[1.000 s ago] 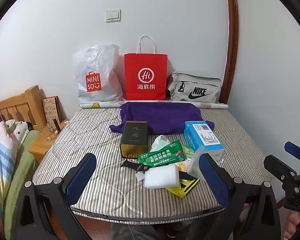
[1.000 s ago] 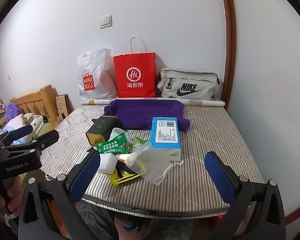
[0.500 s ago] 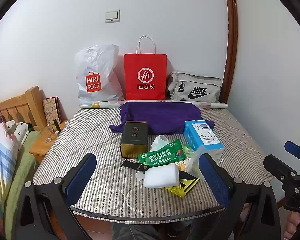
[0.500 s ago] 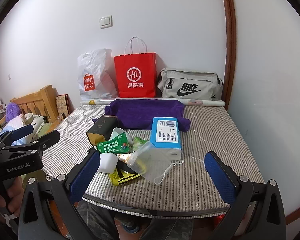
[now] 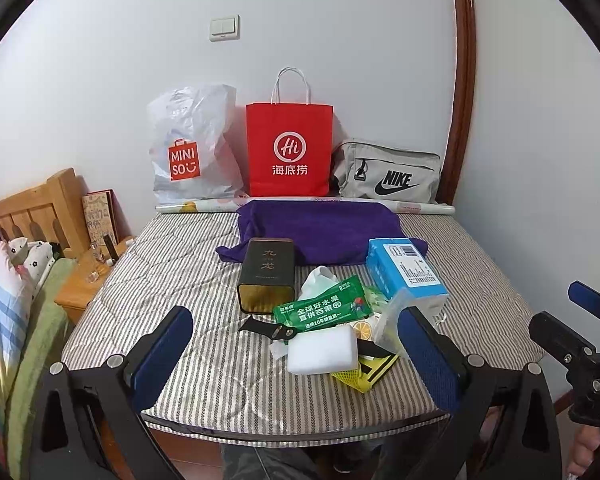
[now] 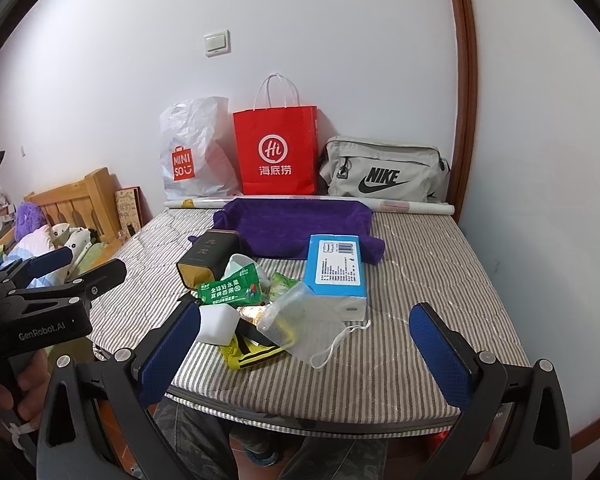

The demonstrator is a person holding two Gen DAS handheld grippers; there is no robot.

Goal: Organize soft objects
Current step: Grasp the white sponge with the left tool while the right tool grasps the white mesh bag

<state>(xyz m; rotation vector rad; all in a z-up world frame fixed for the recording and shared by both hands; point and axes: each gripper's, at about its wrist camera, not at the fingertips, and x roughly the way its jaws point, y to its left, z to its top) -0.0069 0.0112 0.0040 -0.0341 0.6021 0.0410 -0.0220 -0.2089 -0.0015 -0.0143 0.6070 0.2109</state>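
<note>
A pile lies on the striped mattress (image 5: 172, 264): a white sponge block (image 5: 323, 349), a green snack packet (image 5: 324, 310), a dark tin box (image 5: 266, 274), a blue carton (image 5: 404, 272), a clear mesh pouch (image 6: 300, 322) with a white cord, and yellow netting (image 5: 360, 374). A purple cloth (image 5: 320, 228) lies behind them. My left gripper (image 5: 296, 354) is open and empty, held before the mattress's near edge with the sponge between its fingers in view. My right gripper (image 6: 304, 354) is open and empty, in front of the pouch.
A white Miniso bag (image 5: 192, 148), a red paper bag (image 5: 289, 148) and a grey Nike bag (image 5: 388, 176) stand against the back wall, with a paper roll (image 5: 204, 206) before them. A wooden headboard (image 5: 28, 208) and bedding (image 5: 0, 280) are at the left.
</note>
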